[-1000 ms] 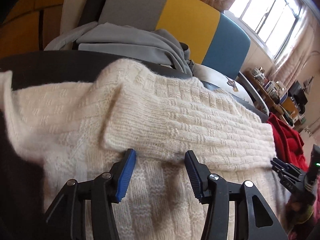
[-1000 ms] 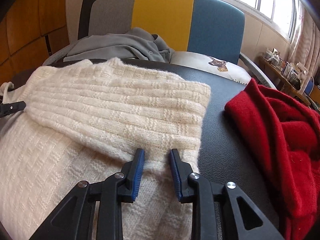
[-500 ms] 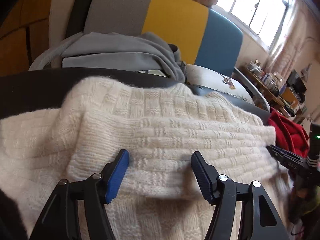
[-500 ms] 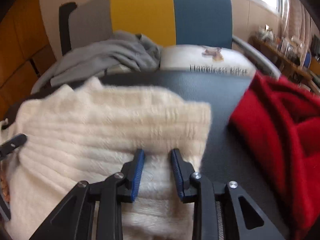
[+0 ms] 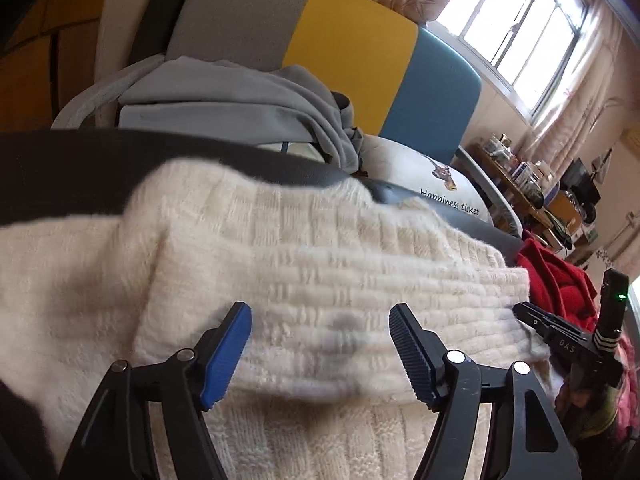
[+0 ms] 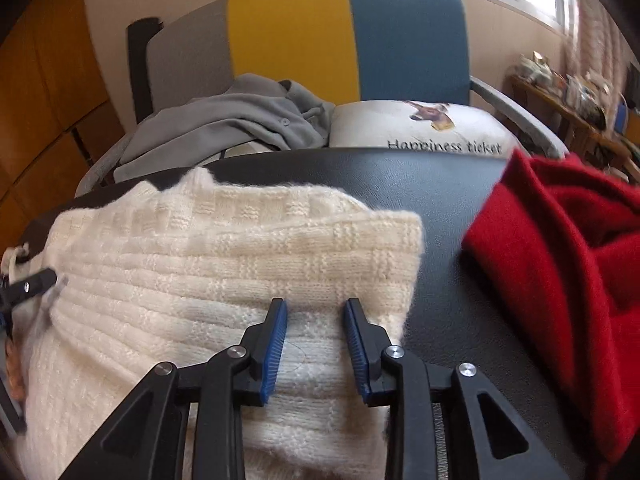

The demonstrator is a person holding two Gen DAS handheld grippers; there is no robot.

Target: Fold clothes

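A cream knitted sweater [image 5: 320, 260] lies on the black padded table [image 6: 400, 176], its upper part folded over the body [image 6: 240, 248]. My left gripper [image 5: 318, 312] hovers at the near edge of that fold; its jaws are opening wide and the pads do not press the knit. My right gripper [image 6: 316, 306] sits over the fold's right end, jaws a little apart, with flat knit showing between the pads and nothing pinched. Each gripper shows at the edge of the other's view: right gripper [image 5: 560, 332], left gripper [image 6: 28, 286].
A crumpled red garment [image 6: 560, 260] lies on the table to the right of the sweater. Behind the table stands a grey, yellow and blue chair [image 6: 348, 40] holding a grey garment [image 6: 224, 120] and a white printed pillow [image 6: 420, 128]. A cluttered shelf stands far right.
The left jaws have spread wider. Both grippers have drawn back and up a little from the fold's edge, and the folded part stays lying on the sweater.
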